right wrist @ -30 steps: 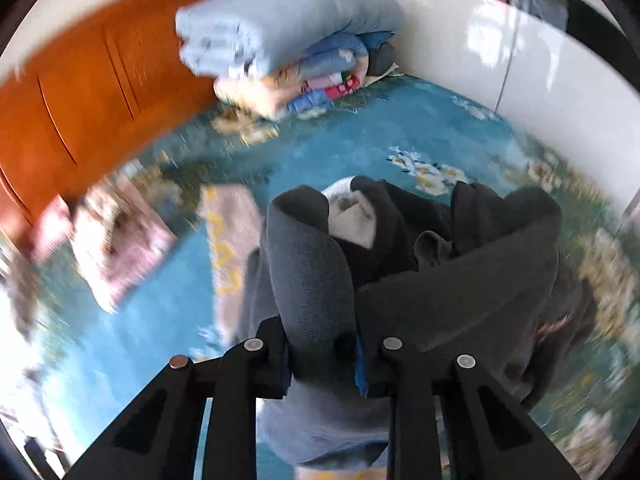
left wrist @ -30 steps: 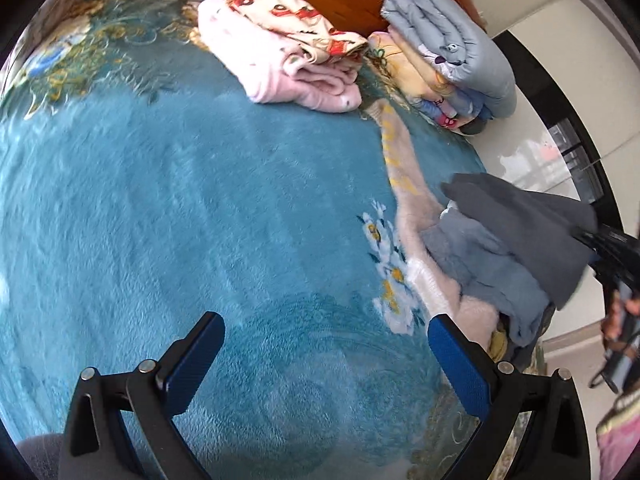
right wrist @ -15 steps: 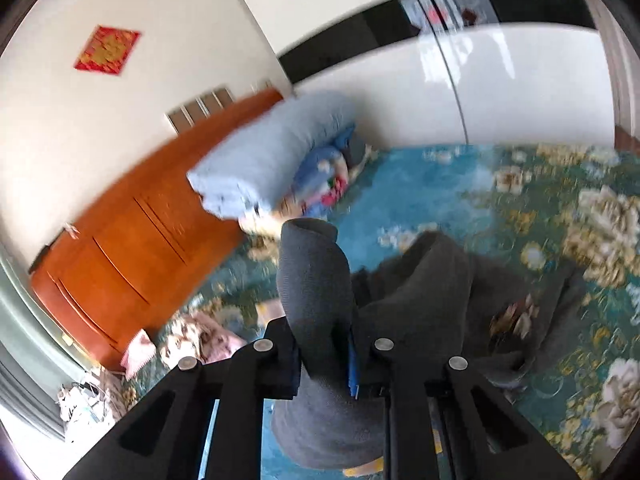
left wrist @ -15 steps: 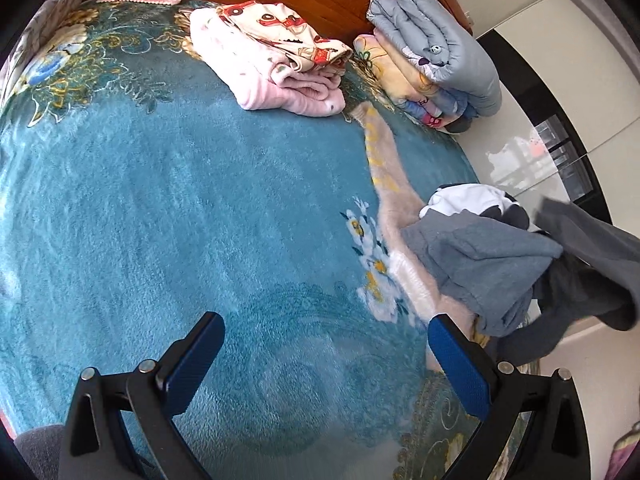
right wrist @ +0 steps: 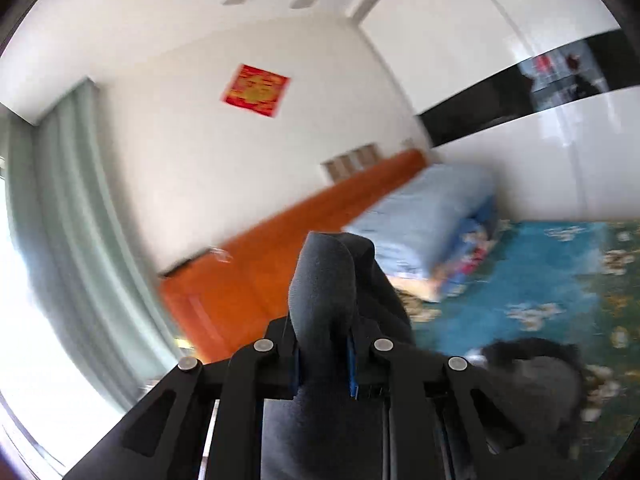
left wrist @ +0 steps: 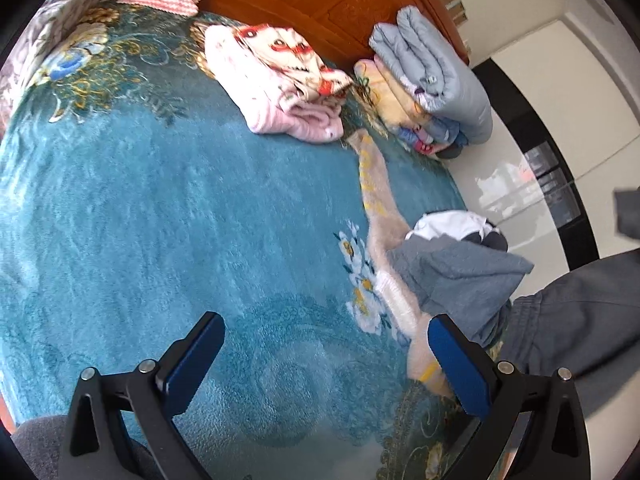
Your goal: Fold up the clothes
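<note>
Right gripper clamped on bunched dark grey garment, lifted over bed. Left gripper wide, empty. Risk: thick wad slipping out, hem snagging the unfolded clothes pile.

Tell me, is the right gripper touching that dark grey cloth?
Touching. In the right wrist view, the right gripper is shut on a bunched fold of the dark grey garment, which pokes up between its blue pads with no gap.
</note>
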A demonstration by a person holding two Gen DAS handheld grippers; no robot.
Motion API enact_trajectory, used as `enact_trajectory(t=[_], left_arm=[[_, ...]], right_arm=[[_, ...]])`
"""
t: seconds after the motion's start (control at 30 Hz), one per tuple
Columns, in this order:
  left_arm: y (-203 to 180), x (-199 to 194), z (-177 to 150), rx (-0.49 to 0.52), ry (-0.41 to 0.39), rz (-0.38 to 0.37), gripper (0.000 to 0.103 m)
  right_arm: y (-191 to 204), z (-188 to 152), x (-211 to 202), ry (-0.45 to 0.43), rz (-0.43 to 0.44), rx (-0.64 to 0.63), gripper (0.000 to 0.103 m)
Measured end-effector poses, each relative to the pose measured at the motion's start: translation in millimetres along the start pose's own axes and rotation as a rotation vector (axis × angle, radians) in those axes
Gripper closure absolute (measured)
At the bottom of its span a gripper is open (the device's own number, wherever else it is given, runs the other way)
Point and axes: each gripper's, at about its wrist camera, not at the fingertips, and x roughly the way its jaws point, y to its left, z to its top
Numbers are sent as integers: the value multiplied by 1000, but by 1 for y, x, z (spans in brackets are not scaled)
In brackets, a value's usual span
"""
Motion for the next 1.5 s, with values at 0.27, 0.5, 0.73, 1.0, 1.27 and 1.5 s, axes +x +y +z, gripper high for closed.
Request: enact_trajectory(t=[0.27, 0.5, 0.73, 1.0, 1.27, 1.5], left_arm=[[9, -21, 1, -50, -49, -18, 0], [4, -20, -1, -35, -25, -36, 0], [-1, -11, -4, -21, 2, -29, 0], [8, -17, -3, -60, -20, -15, 0], [12, -21, -5, -69, -32, 5, 0], [19, -12, -3, -101, 2, 8, 0]], right_arm=[[-39, -21, -45, -26, -51, 55, 86], [-94, -58, -71, 23, -194, 121, 86], [-77, -75, -37, 183, -219, -38, 85], [-78, -136, 61, 476, -148, -70, 85], [-101, -274, 220, 813, -223, -51, 85], [-104, -311, 261, 911, -184, -37, 65]])
